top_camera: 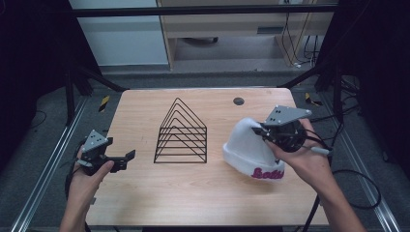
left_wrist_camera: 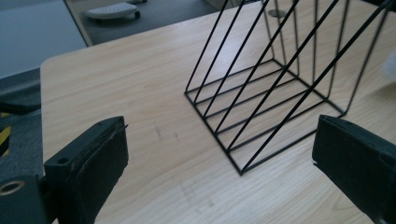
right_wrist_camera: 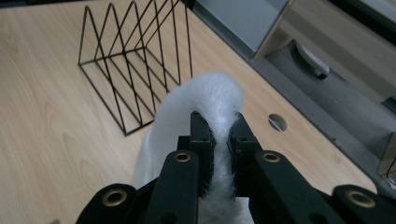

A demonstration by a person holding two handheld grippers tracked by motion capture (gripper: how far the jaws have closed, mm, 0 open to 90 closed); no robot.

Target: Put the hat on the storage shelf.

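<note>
We are pinching the white beanie (top_camera: 251, 147) at its crown with the right gripper (top_camera: 261, 131), right of the black wire rack (top_camera: 181, 133); the left gripper (top_camera: 124, 159) is hovering open, empty, over the table (top_camera: 193, 193).

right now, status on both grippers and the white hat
Right gripper shut on white knit beanie, crown pinched. Left gripper open, empty. Black wire triangular rack stands between them.

hats: one white hat (top_camera: 251, 150) | wire racks: one black rack (top_camera: 181, 133) | tables: one wooden table (top_camera: 193, 193) | grippers: two, left gripper (top_camera: 126, 158), right gripper (top_camera: 258, 131)
</note>
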